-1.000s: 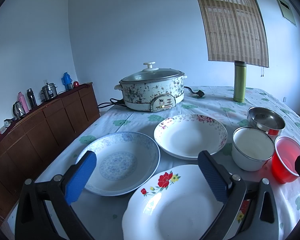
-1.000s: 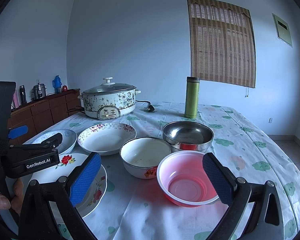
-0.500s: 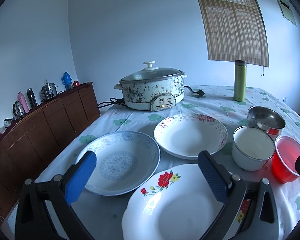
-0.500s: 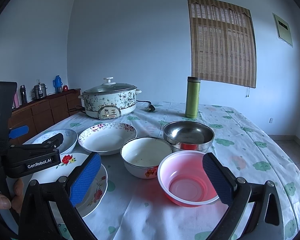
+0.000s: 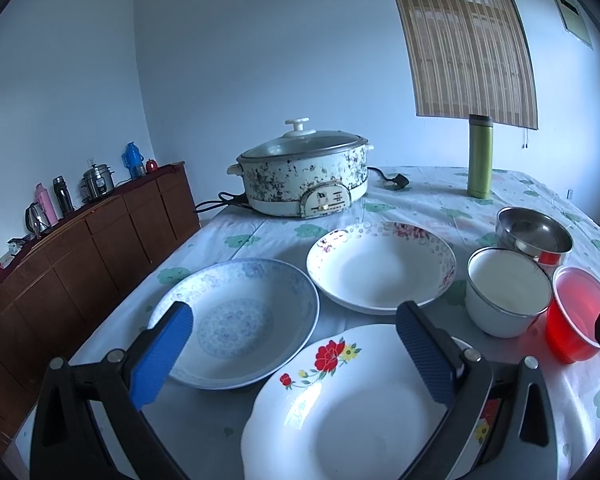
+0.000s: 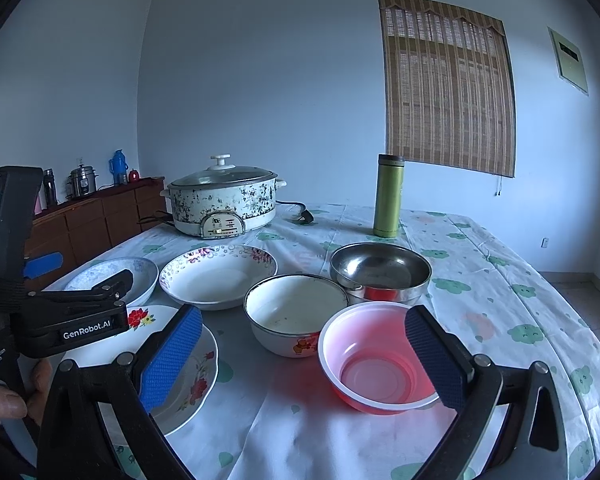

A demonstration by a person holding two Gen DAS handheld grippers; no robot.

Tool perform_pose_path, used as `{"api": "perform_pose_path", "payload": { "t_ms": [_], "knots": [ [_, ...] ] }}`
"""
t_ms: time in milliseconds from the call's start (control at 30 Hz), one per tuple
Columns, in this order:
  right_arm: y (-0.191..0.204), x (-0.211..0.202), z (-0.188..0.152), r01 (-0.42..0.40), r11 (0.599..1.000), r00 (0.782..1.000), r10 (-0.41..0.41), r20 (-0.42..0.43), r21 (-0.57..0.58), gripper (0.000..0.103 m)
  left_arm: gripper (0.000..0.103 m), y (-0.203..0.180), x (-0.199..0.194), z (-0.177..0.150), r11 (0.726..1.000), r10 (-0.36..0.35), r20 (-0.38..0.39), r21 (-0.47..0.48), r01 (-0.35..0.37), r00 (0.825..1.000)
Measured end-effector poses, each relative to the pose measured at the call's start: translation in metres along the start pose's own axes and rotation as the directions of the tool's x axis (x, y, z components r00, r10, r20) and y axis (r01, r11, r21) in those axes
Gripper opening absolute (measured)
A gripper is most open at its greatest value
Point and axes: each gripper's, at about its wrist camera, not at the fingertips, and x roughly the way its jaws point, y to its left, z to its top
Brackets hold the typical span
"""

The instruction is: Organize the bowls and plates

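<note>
A red-flower plate [image 5: 352, 412] lies nearest on the table, with a blue-patterned plate [image 5: 236, 316] to its left and a pink-rimmed plate [image 5: 380, 268] behind. A white enamel bowl [image 5: 504, 292], a steel bowl [image 5: 532, 232] and a red plastic bowl [image 5: 576, 312] sit to the right. My left gripper [image 5: 296, 356] is open and empty above the flower plate. My right gripper [image 6: 304, 356] is open and empty, just in front of the red plastic bowl [image 6: 376, 360] and the enamel bowl [image 6: 296, 312].
An electric cooker [image 5: 304, 176] with its cord stands at the back of the table. A green flask [image 5: 479, 156] stands at the back right. A wooden sideboard [image 5: 80, 248] with kettles and flasks runs along the left wall. The left gripper's body [image 6: 60, 312] shows at the right view's left.
</note>
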Motion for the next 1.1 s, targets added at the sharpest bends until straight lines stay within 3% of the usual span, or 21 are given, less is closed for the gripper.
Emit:
{"api": "perform_pose_path", "payload": {
  "t_ms": [367,433,500,600,867,933,1000,1100],
  "knots": [
    [-0.007,0.002,-0.001,-0.046,0.998,0.999,0.047,-0.019,0.030,0.102,0.103,0.025,-0.001,-0.003,0.996,-0.030,-0.040,-0.084,0.026,0.999],
    [-0.007,0.002,-0.001,-0.068,0.997,0.997,0.069,-0.019,0.037,0.097,0.103,0.038,-0.002,-0.009,0.991,-0.036,-0.073,-0.128,0.027,0.997],
    [-0.005,0.005,-0.002,-0.090,0.995,0.995,0.092,-0.039,0.031,0.080,0.103,0.046,-0.001,-0.015,0.990,-0.035,-0.108,-0.141,0.019,0.994],
    [0.002,0.014,-0.006,-0.137,0.990,0.985,0.138,-0.101,0.016,0.064,0.101,0.056,-0.001,-0.024,0.990,-0.045,-0.157,-0.137,0.023,0.987],
    [0.007,0.019,-0.010,-0.186,0.983,0.974,0.185,-0.132,0.006,0.064,0.101,0.069,-0.010,-0.042,0.991,-0.070,-0.182,-0.125,0.048,0.981],
    [0.008,0.019,-0.011,-0.203,0.979,0.969,0.202,-0.140,0.007,0.064,0.094,0.071,-0.010,-0.045,0.990,-0.089,-0.200,-0.124,0.065,0.976],
    [0.010,0.020,-0.012,-0.228,0.974,0.963,0.226,-0.146,0.003,0.054,0.083,0.073,-0.008,-0.047,0.987,-0.116,-0.217,-0.134,0.088,0.969],
    [0.016,0.021,-0.015,-0.249,0.968,0.957,0.242,-0.163,-0.022,0.043,0.079,0.078,-0.006,-0.050,0.983,-0.136,-0.234,-0.153,0.101,0.963]
  ]
}}
